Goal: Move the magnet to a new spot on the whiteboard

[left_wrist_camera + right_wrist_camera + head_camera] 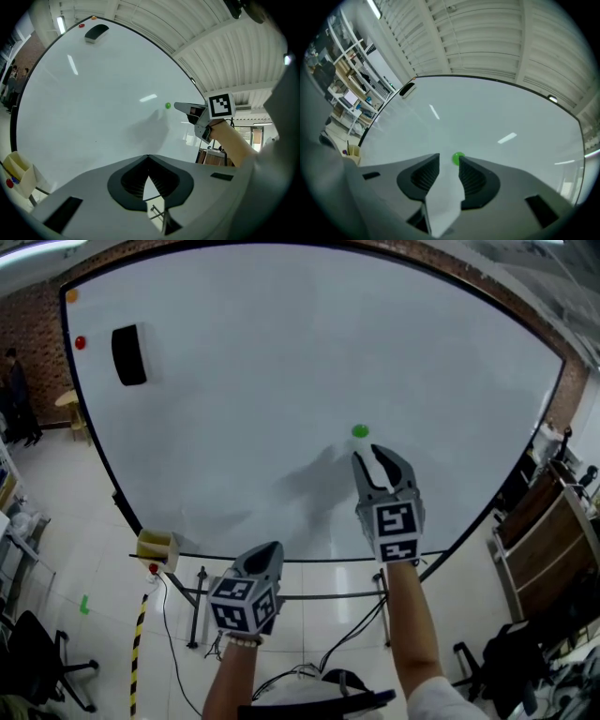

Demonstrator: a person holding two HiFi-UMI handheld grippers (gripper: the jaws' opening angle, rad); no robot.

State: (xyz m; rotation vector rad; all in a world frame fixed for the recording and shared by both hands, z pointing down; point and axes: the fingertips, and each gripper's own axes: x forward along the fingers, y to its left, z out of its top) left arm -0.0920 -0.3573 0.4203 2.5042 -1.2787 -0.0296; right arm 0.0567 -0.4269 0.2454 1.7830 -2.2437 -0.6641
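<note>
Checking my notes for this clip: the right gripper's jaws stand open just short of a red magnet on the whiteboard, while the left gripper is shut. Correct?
Not quite. The magnet ahead of the right gripper is green, not red; the right gripper view shows it. The rest holds: open jaws just short of it on the whiteboard, left gripper shut.

Glossy, smooth whiteboard (281,352); shiny green plastic magnet (360,431).

In the right gripper view the green magnet (458,158) sits partly hidden behind one jaw tip of the right gripper (449,158), the shelves (351,89) at far left are blurred, and the head view's top edge cuts off the whiteboard (281,352).
</note>
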